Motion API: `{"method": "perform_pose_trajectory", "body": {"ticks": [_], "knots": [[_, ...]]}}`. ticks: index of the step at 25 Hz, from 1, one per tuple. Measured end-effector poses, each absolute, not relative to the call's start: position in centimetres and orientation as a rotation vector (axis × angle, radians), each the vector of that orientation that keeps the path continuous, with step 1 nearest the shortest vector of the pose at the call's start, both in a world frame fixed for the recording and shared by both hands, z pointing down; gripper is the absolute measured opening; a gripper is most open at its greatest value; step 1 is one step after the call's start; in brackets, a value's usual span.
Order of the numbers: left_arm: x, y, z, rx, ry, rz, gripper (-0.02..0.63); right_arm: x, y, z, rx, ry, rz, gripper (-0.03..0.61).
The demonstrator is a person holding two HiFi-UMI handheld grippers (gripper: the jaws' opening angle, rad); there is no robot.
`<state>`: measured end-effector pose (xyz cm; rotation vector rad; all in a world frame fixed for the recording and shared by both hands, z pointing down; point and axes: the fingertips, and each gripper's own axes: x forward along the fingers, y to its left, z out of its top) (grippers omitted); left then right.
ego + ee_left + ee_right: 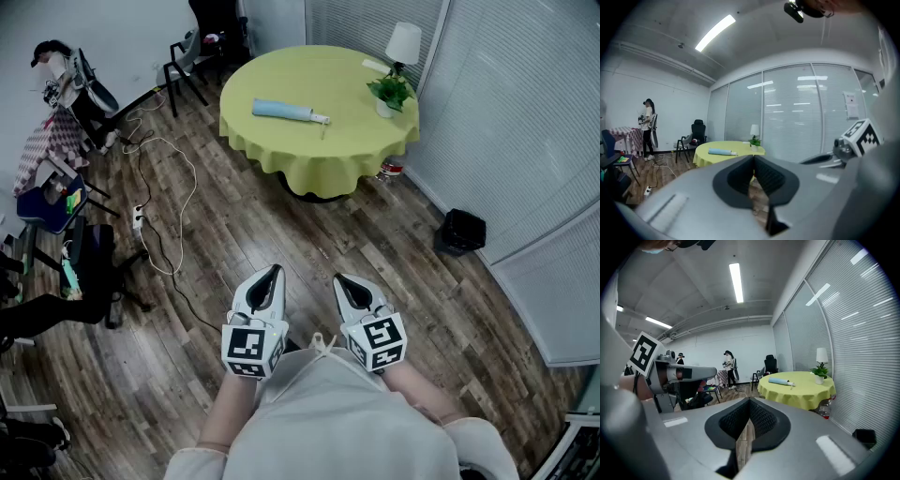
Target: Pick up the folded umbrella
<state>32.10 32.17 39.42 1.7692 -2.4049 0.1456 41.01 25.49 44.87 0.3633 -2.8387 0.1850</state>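
The folded umbrella (289,112), light blue with a pale handle, lies on the round table with a yellow cloth (319,141) at the far side of the room. In the left gripper view the umbrella (721,151) lies far ahead, and in the right gripper view the umbrella (780,381) is just as distant. My left gripper (273,271) and right gripper (341,279) hover side by side over the wood floor, close to my body and well short of the table. Both have their jaws together with nothing between them.
A potted plant (389,92) and a white lamp (404,42) stand at the table's right rim. Cables and a power strip (138,220) trail over the floor at left. A black bin (460,231) sits by the glass wall. Chairs (186,64) and a standing person (647,129) are at the far left.
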Motion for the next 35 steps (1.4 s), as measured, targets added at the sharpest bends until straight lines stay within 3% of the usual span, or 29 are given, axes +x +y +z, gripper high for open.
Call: {"method": "perform_pose_trajectory", "body": {"ticks": [23, 35], "knots": [[29.6, 31.7, 41.6, 1.718, -2.402, 0.136, 0.006, 38.5, 24.6, 47.3, 0.349, -2.805, 0.251, 0.000], [16.9, 30.5, 44.0, 1.684, -2.339, 0.119, 0.006, 27.0, 23.1, 49.0, 0.378, -2.751, 0.321, 0.000]]}}
